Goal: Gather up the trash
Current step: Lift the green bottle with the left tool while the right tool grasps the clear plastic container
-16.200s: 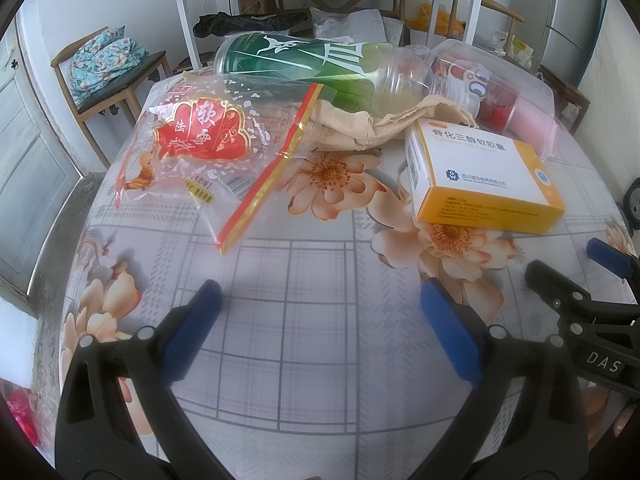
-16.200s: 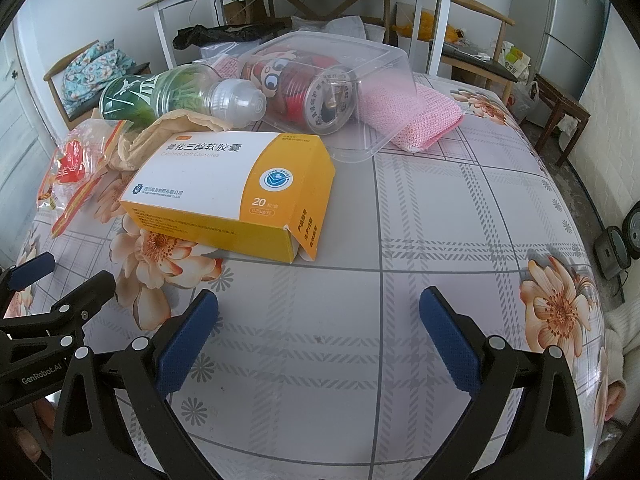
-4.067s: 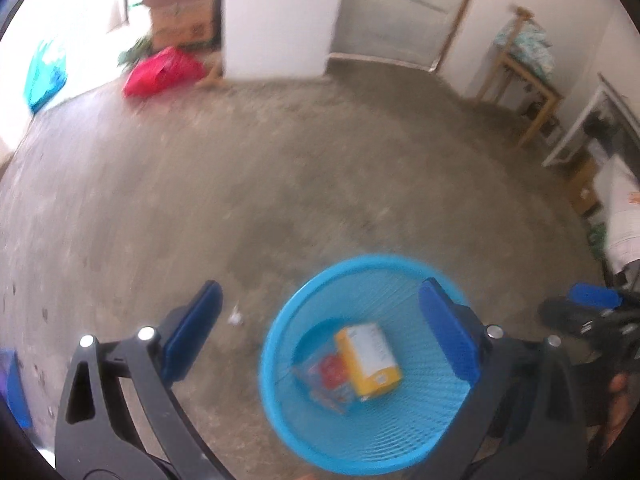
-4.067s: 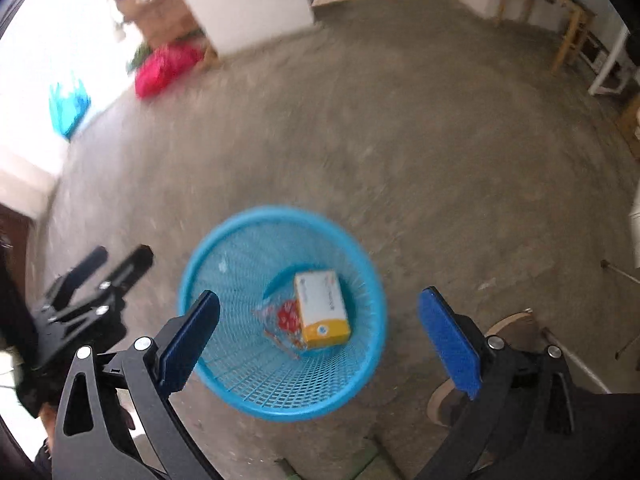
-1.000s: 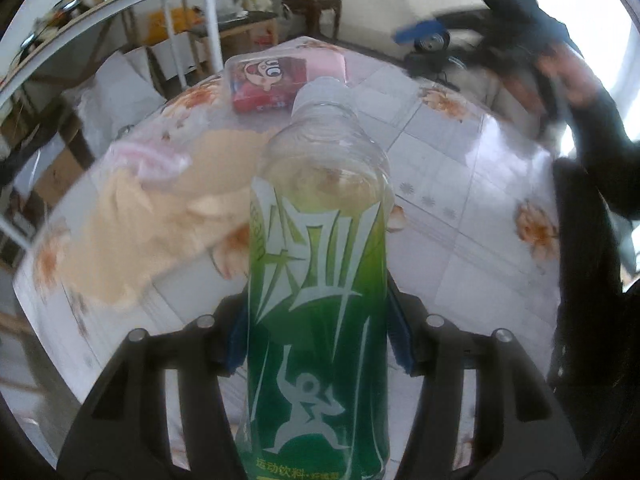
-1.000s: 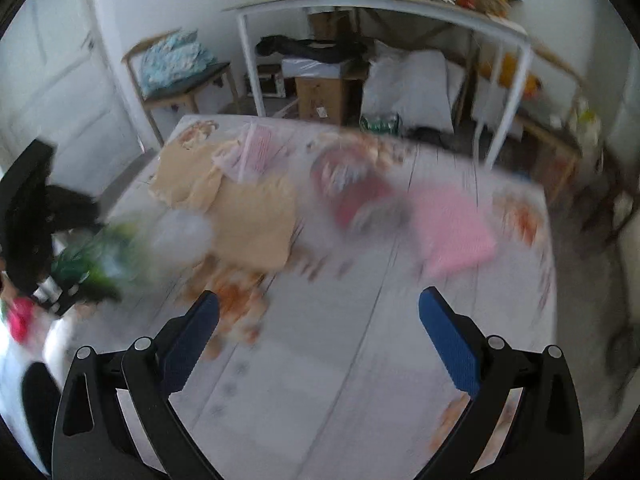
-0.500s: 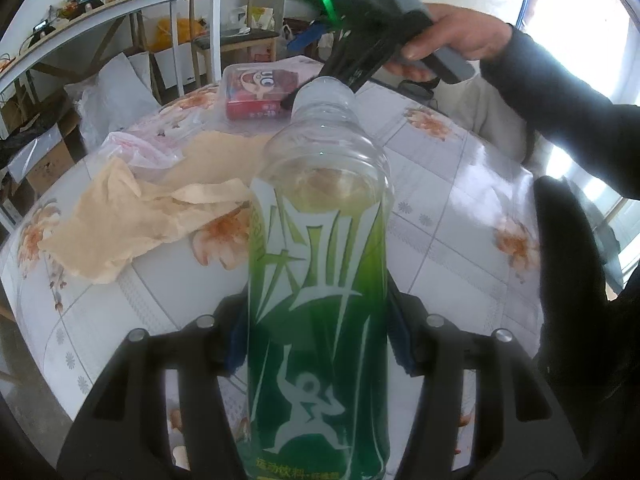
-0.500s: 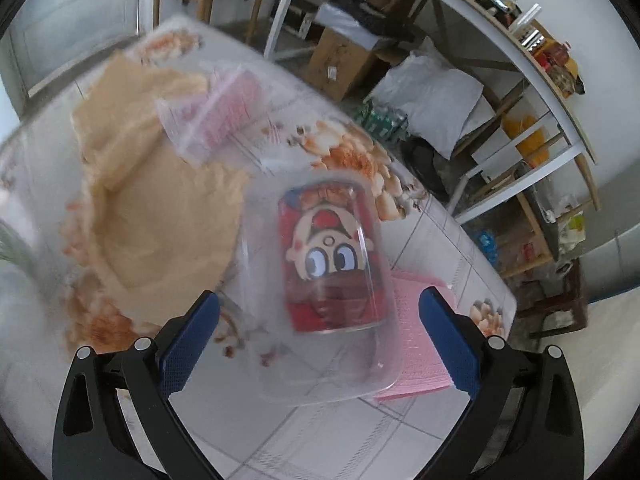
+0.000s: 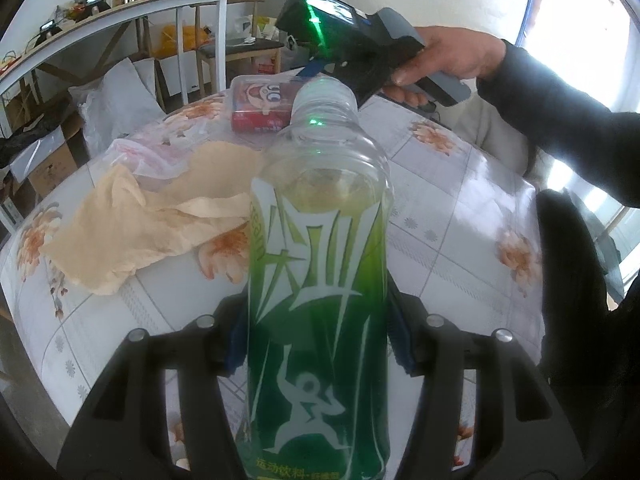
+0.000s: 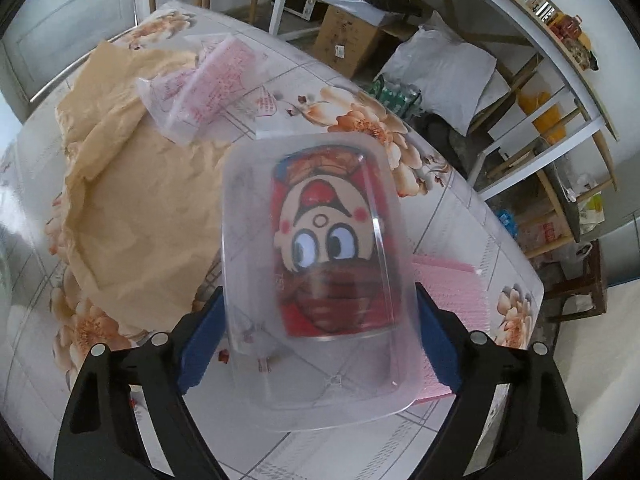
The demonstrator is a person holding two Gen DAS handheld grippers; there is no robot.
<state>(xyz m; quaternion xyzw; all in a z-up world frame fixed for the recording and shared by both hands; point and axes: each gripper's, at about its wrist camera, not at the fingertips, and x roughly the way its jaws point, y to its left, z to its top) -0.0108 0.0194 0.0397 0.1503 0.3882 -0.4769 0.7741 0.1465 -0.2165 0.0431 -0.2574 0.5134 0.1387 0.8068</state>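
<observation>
My left gripper is shut on a green-labelled plastic drink bottle and holds it above the floral table. My right gripper has its blue pads against both sides of a clear plastic container with a red cartoon can inside. In the left wrist view the right gripper sits over that container at the table's far side. A crumpled tan paper and a clear pink-printed bag lie on the table.
A pink cloth lies under the container's right side. Beyond the table stand a white shelf frame, cardboard boxes, a white sack and a wooden stool. The person's dark sleeve crosses the right of the left view.
My right gripper has moved in and closed its pads onto the clear container, which was between wide-open jaws half a second ago. My left gripper keeps holding the bottle.
</observation>
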